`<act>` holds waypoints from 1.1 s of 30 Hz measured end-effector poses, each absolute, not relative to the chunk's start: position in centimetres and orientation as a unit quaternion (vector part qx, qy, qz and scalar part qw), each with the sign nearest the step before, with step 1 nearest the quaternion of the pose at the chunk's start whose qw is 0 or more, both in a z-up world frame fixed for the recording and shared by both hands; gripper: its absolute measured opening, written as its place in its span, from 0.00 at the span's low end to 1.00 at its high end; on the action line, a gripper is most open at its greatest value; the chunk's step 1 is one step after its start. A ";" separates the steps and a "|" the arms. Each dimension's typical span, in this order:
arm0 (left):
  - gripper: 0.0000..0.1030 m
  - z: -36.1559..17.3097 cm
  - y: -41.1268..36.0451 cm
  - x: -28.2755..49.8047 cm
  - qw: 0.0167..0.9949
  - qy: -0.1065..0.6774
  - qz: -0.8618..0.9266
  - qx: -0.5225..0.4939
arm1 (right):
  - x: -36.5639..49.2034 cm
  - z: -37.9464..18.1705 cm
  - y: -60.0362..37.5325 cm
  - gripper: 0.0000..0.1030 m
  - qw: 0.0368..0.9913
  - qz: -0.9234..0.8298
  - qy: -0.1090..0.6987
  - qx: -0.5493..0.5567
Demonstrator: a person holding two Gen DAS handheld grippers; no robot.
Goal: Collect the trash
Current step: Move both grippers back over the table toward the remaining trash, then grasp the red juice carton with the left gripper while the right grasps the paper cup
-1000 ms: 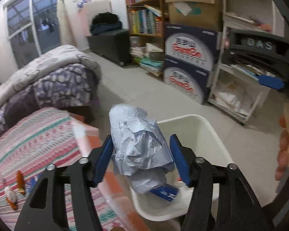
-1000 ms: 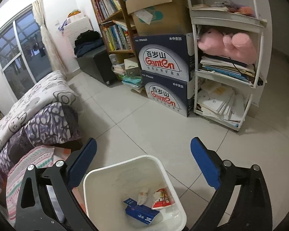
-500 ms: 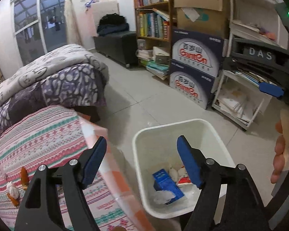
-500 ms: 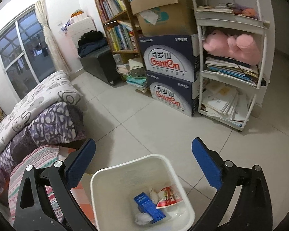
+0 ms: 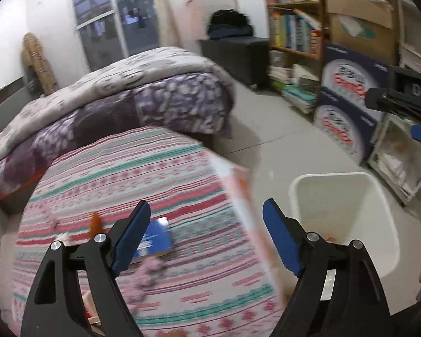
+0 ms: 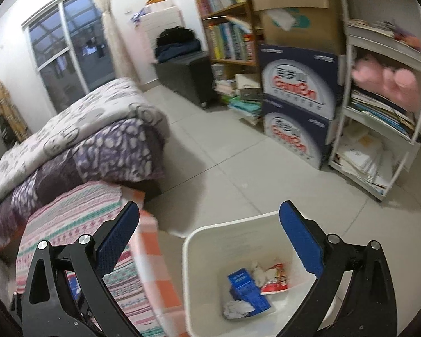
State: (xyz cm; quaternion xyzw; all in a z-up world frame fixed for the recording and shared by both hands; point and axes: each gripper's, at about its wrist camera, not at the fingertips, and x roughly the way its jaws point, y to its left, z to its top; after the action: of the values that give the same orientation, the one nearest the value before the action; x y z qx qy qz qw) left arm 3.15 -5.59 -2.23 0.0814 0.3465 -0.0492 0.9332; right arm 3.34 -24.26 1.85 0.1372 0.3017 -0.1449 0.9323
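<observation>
A white trash bin (image 6: 199,255) stands on the floor beside a table with a striped cloth (image 5: 126,185). In the bin lie a blue box (image 6: 245,285), a crumpled grey paper (image 6: 234,309) and a red wrapper (image 6: 275,278). My left gripper (image 5: 206,238) is open and empty over the table. A blue box (image 5: 155,238) lies on the cloth just behind its left finger, with a small orange scrap (image 5: 95,223) further left. My right gripper (image 6: 209,241) is open and empty above the bin. The bin also shows in the left wrist view (image 5: 384,205).
A bed with a purple patterned quilt (image 5: 143,104) stands behind the table. Stacked blue cartons (image 6: 297,104), a bookshelf (image 6: 227,28) and a white shelf rack (image 6: 384,118) line the right wall. Grey tiled floor (image 6: 224,163) lies between them.
My left gripper opened and dropped the crumpled grey paper into the bin, then swung left from over the bin to over the table. My right gripper shifted slightly left.
</observation>
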 end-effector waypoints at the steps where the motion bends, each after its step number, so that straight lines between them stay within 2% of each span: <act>1: 0.78 -2.2 -4.8 3.1 0.933 0.348 -0.039 0.080 | 3.5 1.9 -23.6 0.93 0.933 -0.139 0.303 0.133; 4: 0.79 -2.2 -2.6 3.1 0.932 0.355 -0.011 0.074 | 3.9 1.7 -21.5 0.93 0.936 -0.121 0.308 0.119; 8: 0.86 -2.5 0.1 2.9 0.923 0.377 0.027 0.080 | 4.3 1.6 -19.4 0.93 0.937 -0.103 0.315 0.110; 16: 0.87 -5.5 6.3 2.6 0.874 0.469 0.099 0.086 | 5.3 0.6 -15.9 0.93 0.933 -0.067 0.340 0.098; 23: 0.89 -8.2 11.7 2.1 0.839 0.526 0.135 0.046 | 5.8 -0.1 -12.8 0.93 0.929 -0.034 0.358 0.084; 33: 0.93 -11.8 16.2 2.1 0.797 0.589 0.117 -0.062 | 5.9 -1.7 -8.3 0.93 0.921 0.011 0.386 0.048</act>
State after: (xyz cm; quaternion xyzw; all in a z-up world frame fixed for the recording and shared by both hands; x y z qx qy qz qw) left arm 2.07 16.21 -11.83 -0.0619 0.5890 0.1166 0.7973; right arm 5.89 -8.30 -1.70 0.0483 0.3857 0.0106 0.9213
